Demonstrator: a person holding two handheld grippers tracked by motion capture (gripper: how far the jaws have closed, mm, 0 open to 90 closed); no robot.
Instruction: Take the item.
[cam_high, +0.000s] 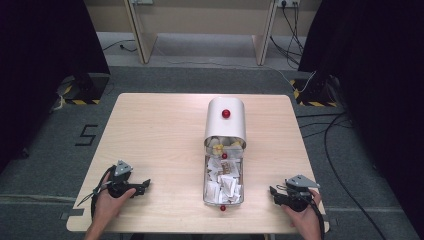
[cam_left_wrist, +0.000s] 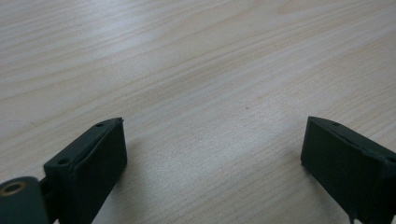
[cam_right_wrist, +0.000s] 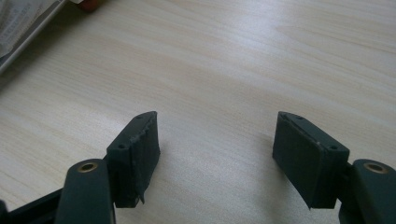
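A white arched box (cam_high: 226, 122) with a red knob (cam_high: 226, 113) stands at the table's middle. A clear drawer (cam_high: 205, 180) full of white paper packets (cam_high: 225, 184) is pulled out of it toward me, with a red knob (cam_high: 223, 207) on its front. My left gripper (cam_high: 145, 185) rests on the table left of the drawer, pointing at it, jaws wide apart over bare wood (cam_left_wrist: 212, 149). My right gripper (cam_high: 273, 192) lies to the drawer's right, open with nothing between its pads (cam_right_wrist: 215, 140). The drawer's corner (cam_right_wrist: 21, 28) and its red knob (cam_right_wrist: 88, 3) sit at that view's top left.
The light wooden table (cam_high: 160, 130) has bare wood on both sides of the box. Black curtains flank the room, cables run over the grey floor at right (cam_high: 330, 135), and wooden furniture legs (cam_high: 142, 35) stand beyond the far edge.
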